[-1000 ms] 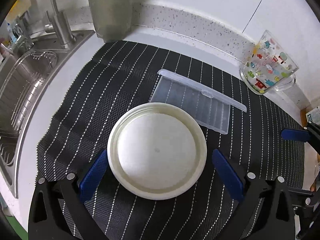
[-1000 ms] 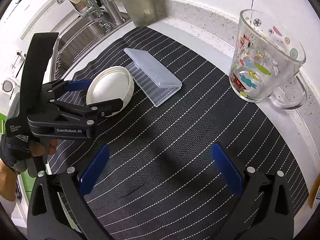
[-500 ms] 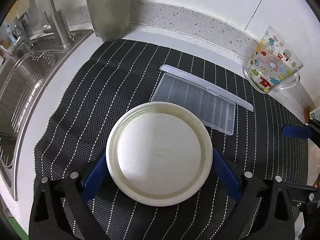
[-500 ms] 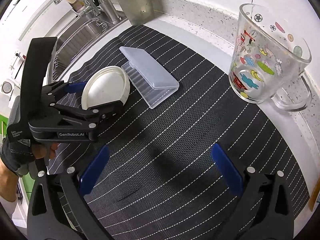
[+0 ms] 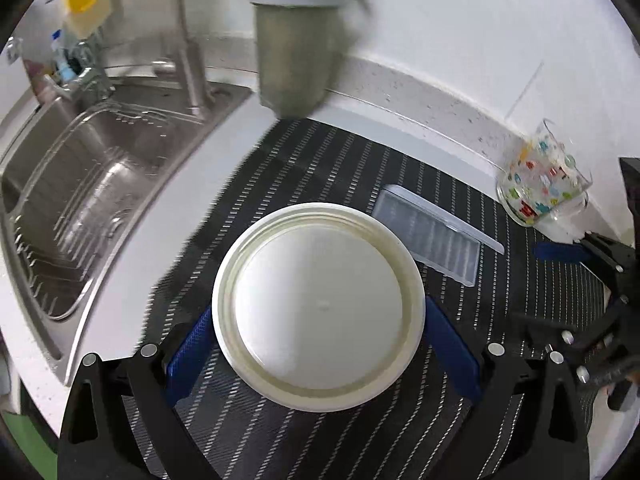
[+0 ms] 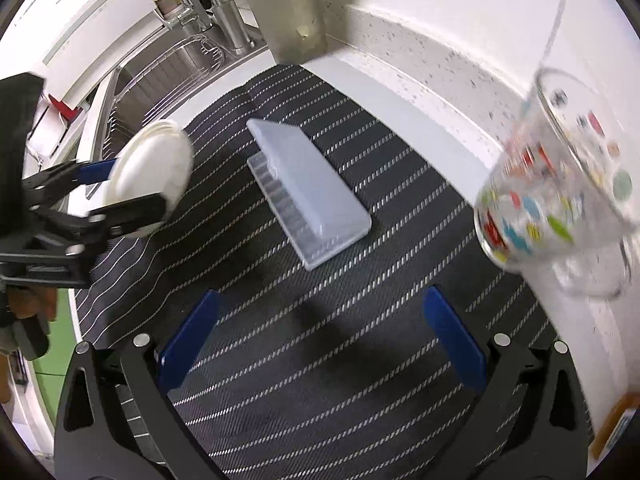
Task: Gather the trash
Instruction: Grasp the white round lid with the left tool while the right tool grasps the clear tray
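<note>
Kitchen bench (image 6: 400, 92), striped mat (image 6: 320, 340): my left hand-held gripper (image 5: 318, 344) grasps the white lid (image 5: 318, 308); right hand-held gripper (image 6: 320, 332) spread, empty; plastic case (image 6: 308, 192) uncollected.

The mat (image 5: 320, 168) fills the middle of the left wrist view, with the sink (image 5: 80, 200) to its left and the bin (image 5: 298, 48) behind it at top centre. The lid (image 5: 318, 306) sits at frame centre above the mat, between the left gripper (image 5: 318, 354) fingers. The case (image 5: 434, 236) lies on the mat to its right; the mug (image 5: 540, 184) stands at far right by the wall.
</note>
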Motion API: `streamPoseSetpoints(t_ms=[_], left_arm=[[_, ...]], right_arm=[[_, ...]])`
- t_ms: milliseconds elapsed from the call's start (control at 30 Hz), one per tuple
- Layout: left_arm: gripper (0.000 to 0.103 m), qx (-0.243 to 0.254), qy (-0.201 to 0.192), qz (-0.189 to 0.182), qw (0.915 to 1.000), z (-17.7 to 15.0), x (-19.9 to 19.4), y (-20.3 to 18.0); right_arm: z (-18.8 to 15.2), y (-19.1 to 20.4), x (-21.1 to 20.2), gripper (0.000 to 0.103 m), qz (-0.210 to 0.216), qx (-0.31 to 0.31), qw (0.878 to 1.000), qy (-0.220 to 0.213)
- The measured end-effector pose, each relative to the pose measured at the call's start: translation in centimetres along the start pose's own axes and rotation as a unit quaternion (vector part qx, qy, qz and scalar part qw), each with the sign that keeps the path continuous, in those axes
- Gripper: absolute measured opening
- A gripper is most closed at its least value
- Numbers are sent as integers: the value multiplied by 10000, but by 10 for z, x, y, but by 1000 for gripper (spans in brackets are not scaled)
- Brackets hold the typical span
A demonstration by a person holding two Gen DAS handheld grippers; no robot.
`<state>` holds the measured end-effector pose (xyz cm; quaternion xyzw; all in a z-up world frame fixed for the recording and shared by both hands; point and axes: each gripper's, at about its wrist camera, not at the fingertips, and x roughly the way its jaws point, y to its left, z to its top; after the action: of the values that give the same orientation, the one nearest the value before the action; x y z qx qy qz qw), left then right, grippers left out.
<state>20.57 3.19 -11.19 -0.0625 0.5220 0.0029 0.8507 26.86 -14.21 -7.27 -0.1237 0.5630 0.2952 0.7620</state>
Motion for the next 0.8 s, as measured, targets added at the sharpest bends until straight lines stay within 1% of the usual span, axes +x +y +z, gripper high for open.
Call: streamPoseSetpoints(t_ms=[100, 300, 333, 367, 500, 567, 600, 633, 700, 733, 767, 800], left_arm=[[94, -87, -45, 18, 10000, -2, -7, 8], [94, -194, -63, 16, 9998, -6, -10, 19], [94, -210, -62, 13, 9998, -7, -10, 19], [94, -229, -57, 5, 9997, -8, -9, 21], [94, -281, -42, -3, 9996, -8, -7, 26], [94, -307, -39, -6, 9995, -9, -8, 27], [94, -319, -39, -12, 9995, -9, -8, 28], [94, -340, -40, -26, 9994, -9, -8, 29], [94, -358, -45, -35, 9993, -11, -10, 29], [94, -368, -46, -41, 9993, -11, -12, 29], [94, -376, -51, -45, 9993, -12, -13, 28], [94, -380, -59, -43, 9993, -13, -15, 28]], right_arm=[[13, 2, 11, 100, -86, -220, 9997, 14], [29, 8, 22, 99, -132, -469, 9988, -64], [31, 8, 24, 94, -138, -502, 9986, -78], [33, 9, 26, 84, -145, -522, 9985, -62], [37, 11, 36, 69, -142, -603, 9981, 3], [38, 12, 38, 45, -202, -662, 9976, -5], [39, 12, 38, 38, -199, -675, 9975, -15], [39, 12, 36, 34, -177, -688, 9975, -54], [39, 12, 32, 23, -208, -712, 9971, -155], [39, 12, 29, 11, -226, -705, 9971, -196], [40, 12, 26, 6, -196, -682, 9973, -207], [39, 11, 22, 6, -173, -642, 9975, -234]])
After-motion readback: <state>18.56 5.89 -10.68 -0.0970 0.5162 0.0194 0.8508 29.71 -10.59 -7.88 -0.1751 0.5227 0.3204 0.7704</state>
